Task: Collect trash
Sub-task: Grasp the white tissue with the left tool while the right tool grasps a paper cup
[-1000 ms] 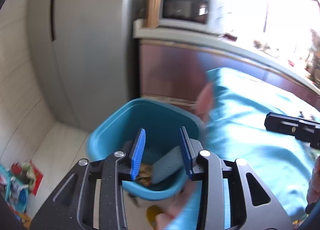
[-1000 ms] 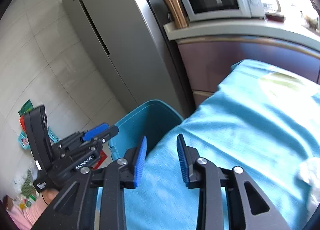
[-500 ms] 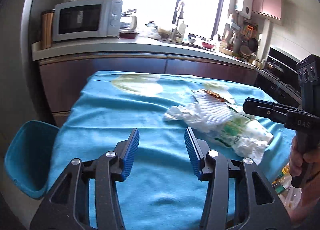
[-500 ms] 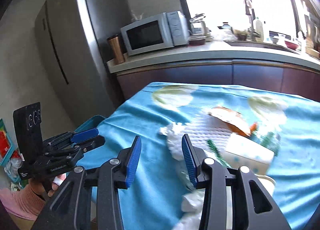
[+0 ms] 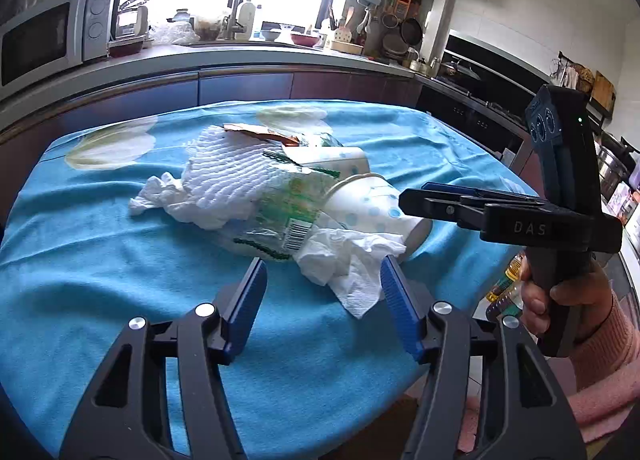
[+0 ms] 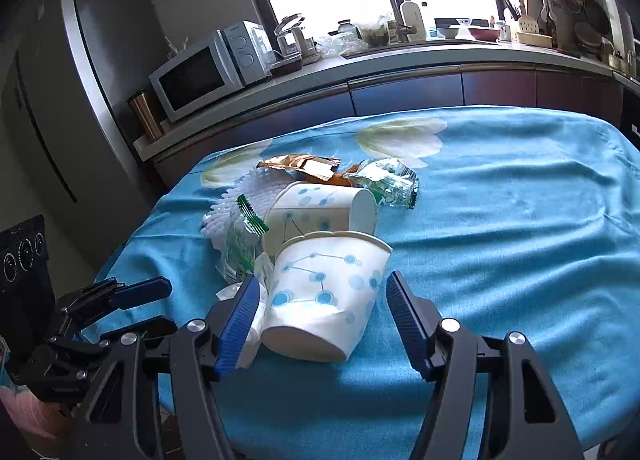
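Both claws have swung away from the teal bin beside the refrigerator, seen a second ago, and now face a heap of trash on the blue-clothed desk [image 5: 100,268]. On the left wrist view, the left claw [image 5: 323,288] has its jaws opening, blue pads spread on either side of a crumpled white tissue [image 5: 346,260] at the near edge of the heap; the pads do not press on it. Behind the tissue lie a clear green-printed wrapper [image 5: 280,216], a white foam net sleeve [image 5: 228,180], and two dotted paper cups on their sides, the nearer cup [image 5: 372,208] with its mouth facing left. A brown wrapper [image 5: 256,131] shows at the heap's far edge. On the right wrist view, the right claw [image 6: 318,300] also has its jaws opening, and the nearer cup [image 6: 324,296] lies between its pads with its base toward the camera; the left pad sits just beside the cup's wall, the right pad apart from it. The second cup [image 6: 320,208] lies just behind, with the brown wrapper [image 6: 300,166] and a green wrapper [image 6: 384,176] beyond. A hand [image 5: 572,300] in a pink sleeve holds the right claw's handle. A microwave [image 6: 204,72] stands on the kitchen counter behind the desk.
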